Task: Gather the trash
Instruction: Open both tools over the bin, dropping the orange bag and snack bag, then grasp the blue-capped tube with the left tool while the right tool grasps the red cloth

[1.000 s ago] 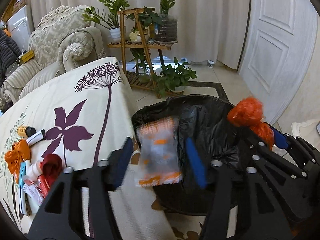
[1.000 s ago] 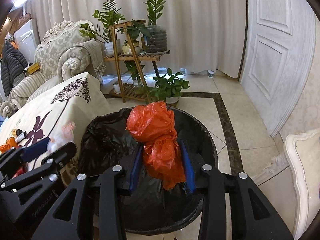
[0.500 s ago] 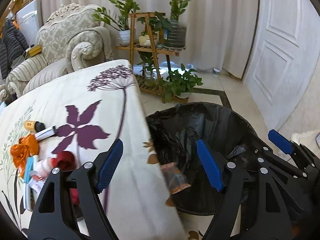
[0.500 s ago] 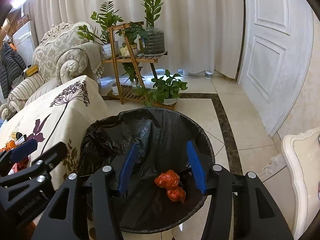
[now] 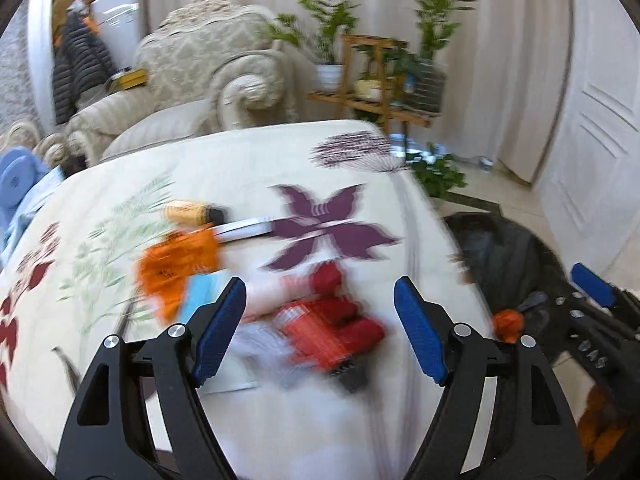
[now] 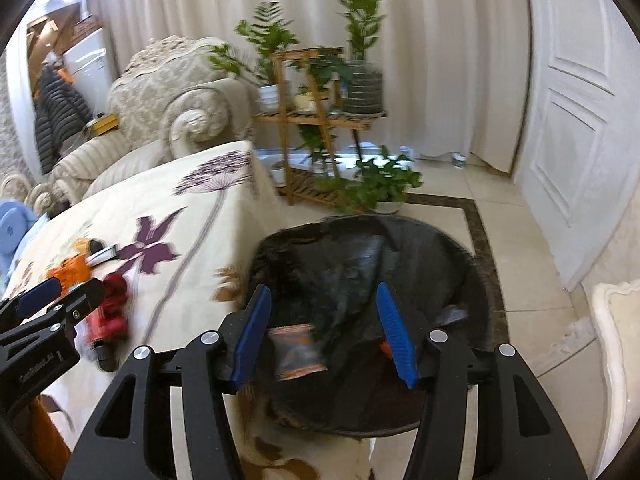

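My left gripper [image 5: 320, 320] hangs open over the flowered tablecloth [image 5: 248, 168], above a blurred heap of trash: red wrappers [image 5: 332, 320], an orange wrapper [image 5: 176, 268], a yellow-black tube [image 5: 192, 212] and a white strip [image 5: 244, 228]. Nothing is between its pads. My right gripper [image 6: 320, 328] is above the black-lined trash bin [image 6: 400, 248] with its jaws opening and empty. In the bin lie a clear orange-printed packet [image 6: 296, 352] and an orange bag [image 5: 508, 322]. The left gripper [image 6: 64, 292] also shows at the left of the right wrist view, near the red wrappers [image 6: 112, 300].
The bin stands on the tiled floor just off the table's right edge. Behind are a cream armchair [image 6: 172, 92], a wooden plant stand [image 6: 320, 116] with potted plants, curtains and a white door [image 6: 572, 140]. A blue object [image 5: 16, 176] lies at the table's far left.
The clear packet and the orange bag left the grippers and fell into the bin. My left gripper swung left from the bin to over the table trash. My right gripper widened and shifted slightly.
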Demonstrator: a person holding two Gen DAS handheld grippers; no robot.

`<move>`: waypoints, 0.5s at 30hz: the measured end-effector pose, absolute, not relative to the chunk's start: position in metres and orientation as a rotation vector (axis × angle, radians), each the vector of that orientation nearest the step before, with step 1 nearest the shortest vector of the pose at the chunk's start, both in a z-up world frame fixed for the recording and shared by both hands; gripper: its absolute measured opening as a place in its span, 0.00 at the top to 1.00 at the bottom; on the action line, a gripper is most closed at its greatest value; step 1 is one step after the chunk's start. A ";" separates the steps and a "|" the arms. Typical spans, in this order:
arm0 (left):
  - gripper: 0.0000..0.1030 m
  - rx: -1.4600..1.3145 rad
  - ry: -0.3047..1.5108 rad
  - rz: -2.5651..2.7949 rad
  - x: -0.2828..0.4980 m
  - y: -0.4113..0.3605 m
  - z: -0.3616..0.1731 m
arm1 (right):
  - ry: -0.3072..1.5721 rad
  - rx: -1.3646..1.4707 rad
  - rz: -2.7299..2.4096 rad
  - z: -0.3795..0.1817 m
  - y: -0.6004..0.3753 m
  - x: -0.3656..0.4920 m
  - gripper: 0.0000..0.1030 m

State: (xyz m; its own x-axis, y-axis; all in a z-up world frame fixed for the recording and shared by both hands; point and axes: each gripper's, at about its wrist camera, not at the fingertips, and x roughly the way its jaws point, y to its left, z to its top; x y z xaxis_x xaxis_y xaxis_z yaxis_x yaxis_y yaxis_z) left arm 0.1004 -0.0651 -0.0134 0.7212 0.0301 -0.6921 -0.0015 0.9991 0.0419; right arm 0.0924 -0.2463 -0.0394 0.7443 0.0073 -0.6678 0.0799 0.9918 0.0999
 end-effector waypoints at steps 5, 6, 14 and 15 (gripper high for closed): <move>0.32 0.011 0.795 0.118 0.094 -0.012 -0.020 | 0.740 0.106 0.027 -0.040 -0.215 0.093 0.47; 0.37 0.006 0.805 0.128 0.094 -0.004 -0.022 | 0.743 0.103 0.039 -0.041 -0.209 0.093 0.47; 0.52 -0.053 0.879 0.096 0.095 0.025 -0.040 | 0.763 0.077 0.084 -0.045 -0.178 0.093 0.47; 0.57 -0.056 0.884 0.087 0.095 0.023 -0.041 | 0.766 0.075 0.087 -0.046 -0.176 0.092 0.47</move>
